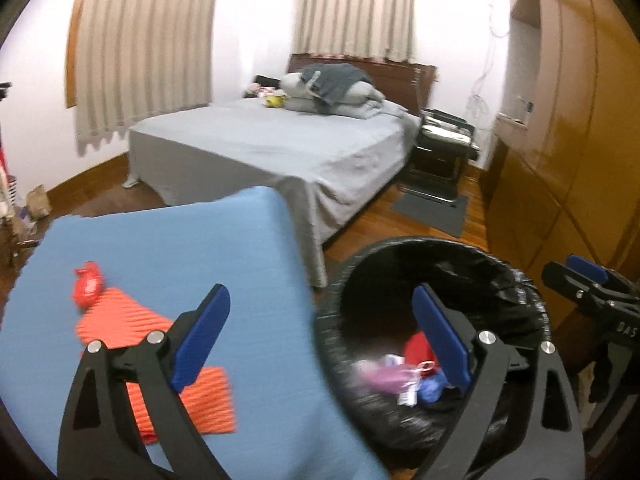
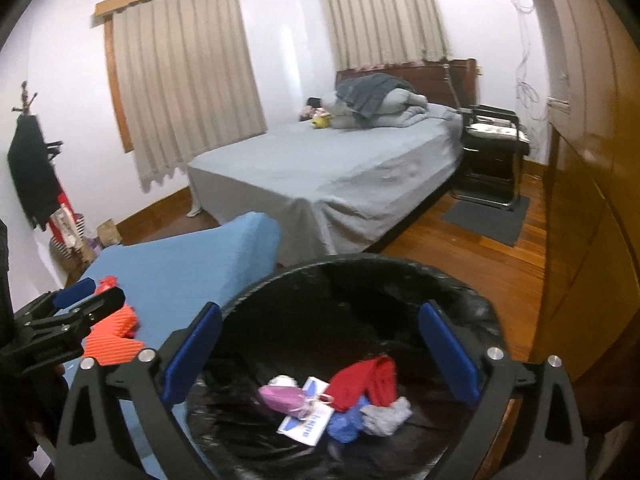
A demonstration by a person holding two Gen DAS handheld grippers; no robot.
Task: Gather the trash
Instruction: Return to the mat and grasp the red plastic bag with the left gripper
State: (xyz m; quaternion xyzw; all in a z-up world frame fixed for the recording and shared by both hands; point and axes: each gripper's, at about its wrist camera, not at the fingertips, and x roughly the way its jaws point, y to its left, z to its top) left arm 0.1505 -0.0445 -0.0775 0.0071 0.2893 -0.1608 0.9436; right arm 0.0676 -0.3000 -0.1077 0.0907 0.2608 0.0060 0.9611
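Right wrist: one bin (image 2: 472, 300), two orange mats (image 2: 116, 334).

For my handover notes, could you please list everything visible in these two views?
Bin: one, black liner, floor beside the blue surface.
Trash in bin: several pieces, red, pink, white, blue, grey.
Blue surface: one, foreground left.
Orange mats: two, ribbed, on blue surface.
Red wrapper: one, on blue surface by a mat.
Bed: one, grey sheet, centre.
Curtains: two, beige, windows.
Chair: one, black, beside bed.
Wardrobe: wooden, right.
Left tool: open, empty.
Right tool: open, empty, above bin.
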